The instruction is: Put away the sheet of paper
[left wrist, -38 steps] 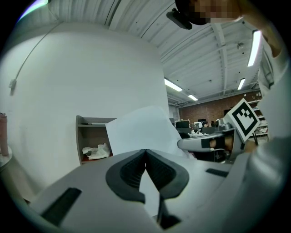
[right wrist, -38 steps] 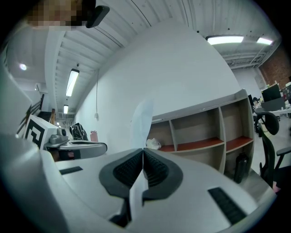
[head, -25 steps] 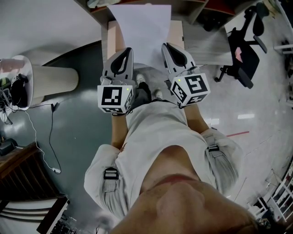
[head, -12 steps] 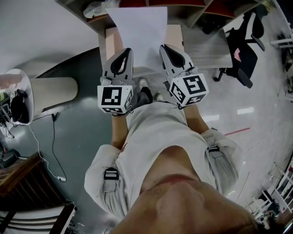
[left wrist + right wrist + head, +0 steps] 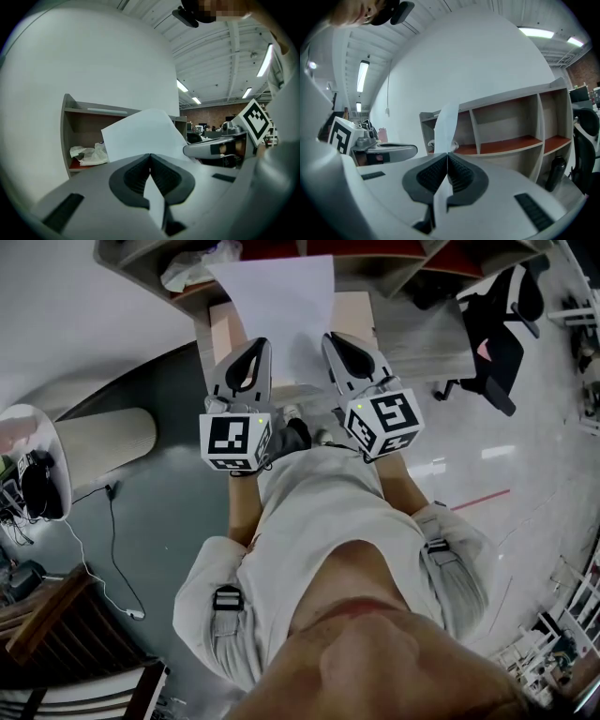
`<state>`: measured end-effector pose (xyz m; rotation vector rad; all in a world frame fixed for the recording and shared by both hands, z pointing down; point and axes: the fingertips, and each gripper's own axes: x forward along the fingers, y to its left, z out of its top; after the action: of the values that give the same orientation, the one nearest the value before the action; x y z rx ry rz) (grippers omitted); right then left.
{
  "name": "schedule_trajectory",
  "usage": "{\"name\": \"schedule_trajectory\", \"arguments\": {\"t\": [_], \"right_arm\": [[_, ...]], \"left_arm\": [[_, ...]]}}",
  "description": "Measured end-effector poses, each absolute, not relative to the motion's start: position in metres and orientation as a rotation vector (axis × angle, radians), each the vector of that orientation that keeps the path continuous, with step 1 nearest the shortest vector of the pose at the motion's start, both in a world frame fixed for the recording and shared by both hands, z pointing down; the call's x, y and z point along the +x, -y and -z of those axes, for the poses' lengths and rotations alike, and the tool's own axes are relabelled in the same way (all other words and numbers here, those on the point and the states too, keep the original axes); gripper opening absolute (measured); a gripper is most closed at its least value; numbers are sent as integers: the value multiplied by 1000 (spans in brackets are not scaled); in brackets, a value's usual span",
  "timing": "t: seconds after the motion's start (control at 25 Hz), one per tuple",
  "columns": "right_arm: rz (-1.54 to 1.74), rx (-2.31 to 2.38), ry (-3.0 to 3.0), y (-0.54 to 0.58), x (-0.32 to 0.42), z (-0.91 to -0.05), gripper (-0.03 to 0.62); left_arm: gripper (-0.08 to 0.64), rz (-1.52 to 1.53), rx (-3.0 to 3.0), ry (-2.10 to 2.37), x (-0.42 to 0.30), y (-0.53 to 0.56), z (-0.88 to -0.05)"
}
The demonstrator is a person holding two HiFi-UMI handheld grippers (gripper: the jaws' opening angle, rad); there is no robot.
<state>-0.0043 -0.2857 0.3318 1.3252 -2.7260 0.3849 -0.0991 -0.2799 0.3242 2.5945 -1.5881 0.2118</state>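
A white sheet of paper hangs in the air in front of the person, held by its two near corners. My left gripper is shut on the left corner, my right gripper on the right one. In the left gripper view the sheet of paper rises from between the closed jaws of the left gripper. Seen edge-on in the right gripper view, the sheet of paper stands up from the right gripper. The wooden shelf unit lies just beyond the sheet.
A shelf compartment at the left holds a crumpled white bag. A low wooden bench sits below the sheet. A black office chair stands at the right, a round white side table and a cable at the left.
The person has stepped toward the shelf unit. The sheet and both grippers have moved slightly up the picture, closer to the shelves. Both grips are unchanged.
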Motion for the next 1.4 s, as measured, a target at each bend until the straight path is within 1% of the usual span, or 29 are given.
{"name": "schedule_trajectory", "arguments": {"t": [0.76, 1.12, 1.4], "right_arm": [[-529, 1403, 2559, 320, -23, -412, 20], [-573, 1458, 2436, 336, -13, -459, 20], [-596, 1433, 2390, 347, 2, -499, 20]], "left_arm": [[21, -296, 2549, 1424, -125, 325, -409], [21, -351, 2572, 1306, -119, 345, -453], [21, -361, 2553, 1333, -112, 360, -481]]}}
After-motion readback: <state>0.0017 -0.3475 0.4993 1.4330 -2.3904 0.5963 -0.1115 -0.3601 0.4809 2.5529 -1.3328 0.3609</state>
